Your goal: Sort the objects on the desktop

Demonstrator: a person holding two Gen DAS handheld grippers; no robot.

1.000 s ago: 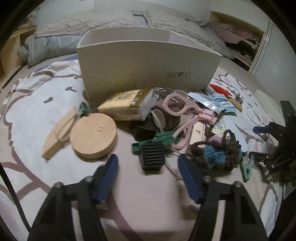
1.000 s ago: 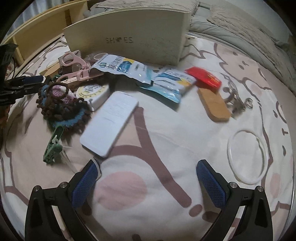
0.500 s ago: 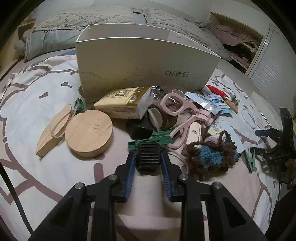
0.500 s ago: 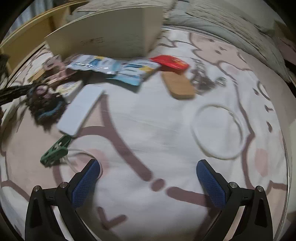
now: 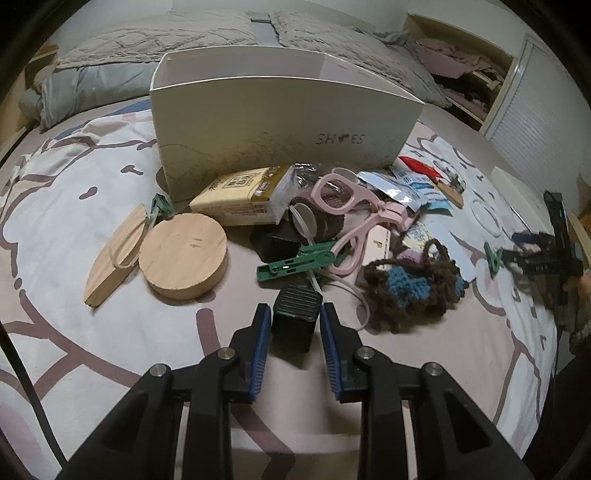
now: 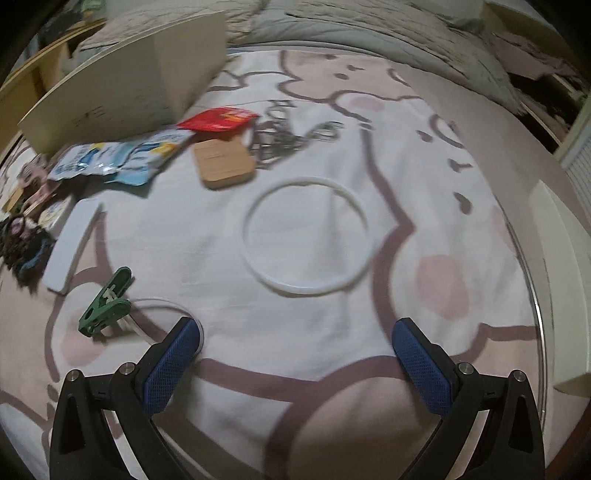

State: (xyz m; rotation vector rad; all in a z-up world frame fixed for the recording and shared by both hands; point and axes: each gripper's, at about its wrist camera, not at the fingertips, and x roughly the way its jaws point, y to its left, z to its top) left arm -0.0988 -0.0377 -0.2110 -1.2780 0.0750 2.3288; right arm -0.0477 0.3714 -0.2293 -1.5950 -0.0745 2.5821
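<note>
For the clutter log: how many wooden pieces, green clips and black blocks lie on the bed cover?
Wooden pieces: 3: disc, leaf, tag
Green clips: 3: long clip, half-hidden clip, lone clip
Black blocks: 2: near block, far block
Total: 8

Bedroom in a home, things spread out on a bed

Printed bedsheet (image 5: 92, 177) with pink and brown cartoon shapes as the work surface; grey quilted pillows (image 5: 207, 35) and a folded blanket (image 5: 66, 92) along the far edge; open closet (image 5: 458, 70) stuffed with folded clothes at the right, beside a white slatted door (image 5: 532, 110); wooden shelf (image 6: 40, 70) at the left; cardboard shoe box (image 5: 280, 122) standing among household odds and ends
</note>
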